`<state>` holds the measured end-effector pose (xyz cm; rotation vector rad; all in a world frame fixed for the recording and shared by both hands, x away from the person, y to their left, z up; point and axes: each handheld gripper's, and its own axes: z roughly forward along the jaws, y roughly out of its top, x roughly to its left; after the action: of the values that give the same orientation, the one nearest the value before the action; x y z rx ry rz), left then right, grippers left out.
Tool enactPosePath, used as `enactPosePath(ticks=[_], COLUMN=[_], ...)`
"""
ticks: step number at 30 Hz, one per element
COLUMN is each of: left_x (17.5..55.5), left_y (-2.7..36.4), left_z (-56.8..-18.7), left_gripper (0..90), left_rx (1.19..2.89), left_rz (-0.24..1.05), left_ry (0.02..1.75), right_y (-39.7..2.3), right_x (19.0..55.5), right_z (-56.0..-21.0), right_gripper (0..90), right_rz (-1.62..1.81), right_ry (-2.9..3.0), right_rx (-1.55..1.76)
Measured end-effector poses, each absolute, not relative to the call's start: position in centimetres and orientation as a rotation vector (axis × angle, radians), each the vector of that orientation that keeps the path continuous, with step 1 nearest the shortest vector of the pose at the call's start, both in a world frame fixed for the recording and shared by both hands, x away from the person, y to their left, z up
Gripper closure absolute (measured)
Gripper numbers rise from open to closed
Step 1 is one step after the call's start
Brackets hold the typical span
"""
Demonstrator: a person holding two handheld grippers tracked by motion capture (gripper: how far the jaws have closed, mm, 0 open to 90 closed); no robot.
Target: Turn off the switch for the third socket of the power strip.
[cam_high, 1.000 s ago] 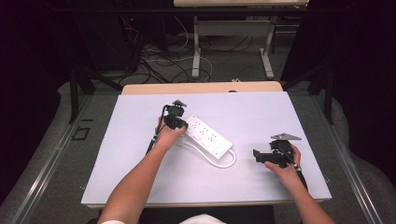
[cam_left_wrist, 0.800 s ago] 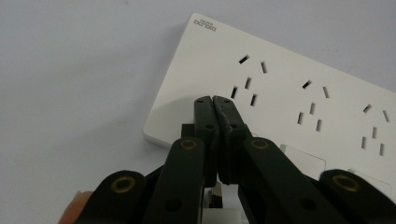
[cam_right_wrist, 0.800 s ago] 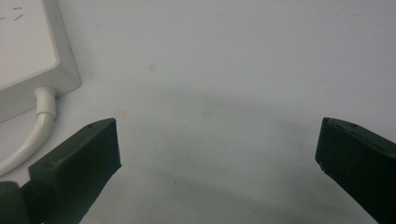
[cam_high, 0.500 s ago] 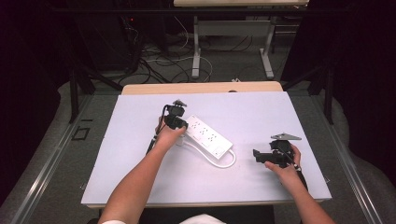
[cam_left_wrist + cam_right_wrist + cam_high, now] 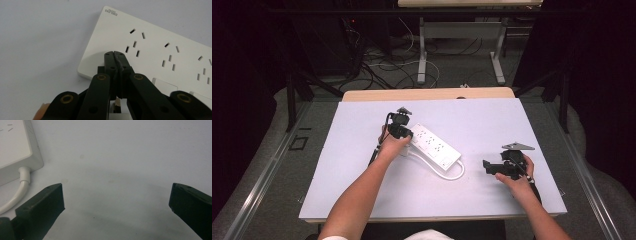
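Observation:
A white power strip (image 5: 434, 145) lies slanted at the middle of the white table top (image 5: 357, 195), its white cable (image 5: 455, 175) looping from its right end. My left gripper (image 5: 406, 133) is at the strip's left end. In the left gripper view the jaws are shut, and my left gripper (image 5: 115, 53) has its tips over the power strip (image 5: 160, 35) beside the first sockets. My right gripper (image 5: 490, 166) stands open to the right of the strip, above bare table. In the right gripper view my right gripper (image 5: 116, 195) holds nothing, with the power strip's end (image 5: 15, 147) and cable (image 5: 18, 191) at the left.
A wooden table edge (image 5: 427, 94) shows beyond the white top. Table legs and loose cables (image 5: 382, 65) lie on the floor behind. Bare table surface lies to the left of the strip and along the front edge.

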<state>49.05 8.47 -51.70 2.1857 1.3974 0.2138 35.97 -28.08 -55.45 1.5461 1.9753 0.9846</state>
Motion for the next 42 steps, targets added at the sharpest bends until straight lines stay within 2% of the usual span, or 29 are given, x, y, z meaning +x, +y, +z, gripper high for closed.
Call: enactPosePath(ticks=[27,38,42], left_x=[48.98,48.93,48.93], left_y=[8.35,8.54,8.70], left_z=[-51.63,-51.43,-51.35], left_gripper=[89.8,86.2,81.5], left_rx=[2.192,2.158,2.149], left_rz=[0.239,0.265,0.276], left_ry=[1.412,1.437,1.446], right_y=[-28.17,-28.15,-28.18], right_x=[35.98,35.98,36.02], right_z=[-55.45,-55.40,-55.47], right_gripper=[0.0,0.0,0.0], right_rz=[0.985,0.987,0.983], right_ry=[1.971,1.970,1.975], right_rx=[1.545,1.551,1.539])
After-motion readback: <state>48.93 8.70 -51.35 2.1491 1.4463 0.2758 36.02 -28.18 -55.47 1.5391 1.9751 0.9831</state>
